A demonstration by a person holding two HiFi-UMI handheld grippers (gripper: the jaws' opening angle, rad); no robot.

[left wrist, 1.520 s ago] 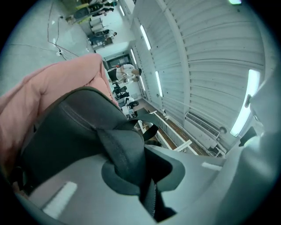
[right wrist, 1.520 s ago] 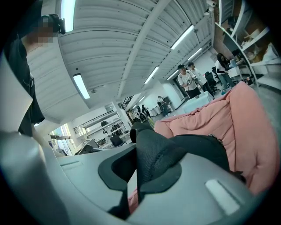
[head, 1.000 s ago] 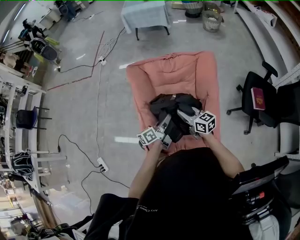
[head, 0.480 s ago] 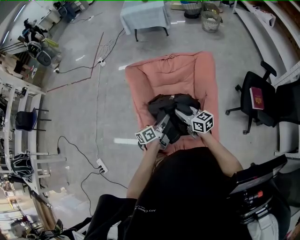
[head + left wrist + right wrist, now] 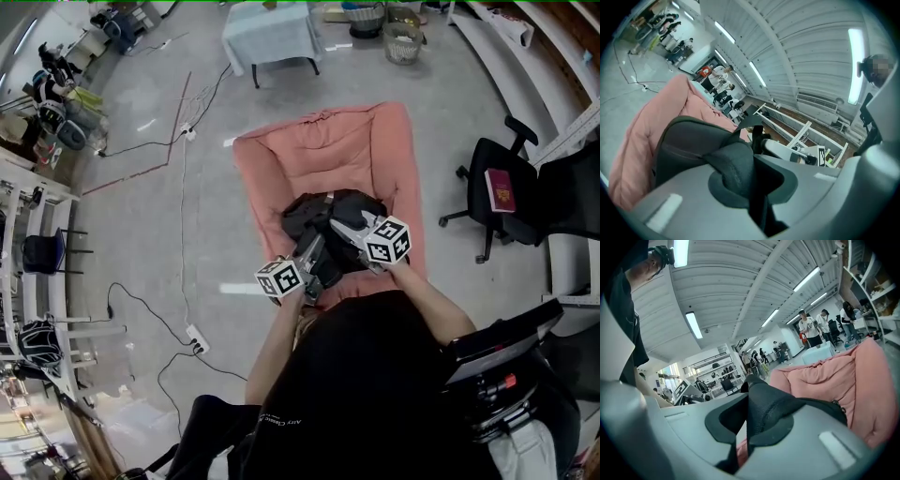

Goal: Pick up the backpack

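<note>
A black backpack (image 5: 330,214) lies on the pink floor cushion (image 5: 319,150). My left gripper (image 5: 312,260) is at the backpack's near left side. In the left gripper view its jaws (image 5: 750,161) are shut on a dark padded shoulder strap (image 5: 733,166), with the backpack body (image 5: 686,138) beyond. My right gripper (image 5: 343,225) reaches in from the near right. Its jaws (image 5: 745,416) are closing on a black mesh strap (image 5: 771,408) and the pads press on it. The right gripper (image 5: 790,150) shows in the left gripper view, just across the straps.
A black office chair (image 5: 487,187) with a red book (image 5: 499,191) stands to the right. A white table (image 5: 270,33) and a wire basket (image 5: 403,42) are at the far side. Cables (image 5: 183,178) and a power strip (image 5: 196,338) run over the floor at left, by shelving (image 5: 37,234).
Both grippers stay at the straps over the backpack. The left gripper's marker cube has rolled a little. The whole scene sits slightly further left and up in the head view.
</note>
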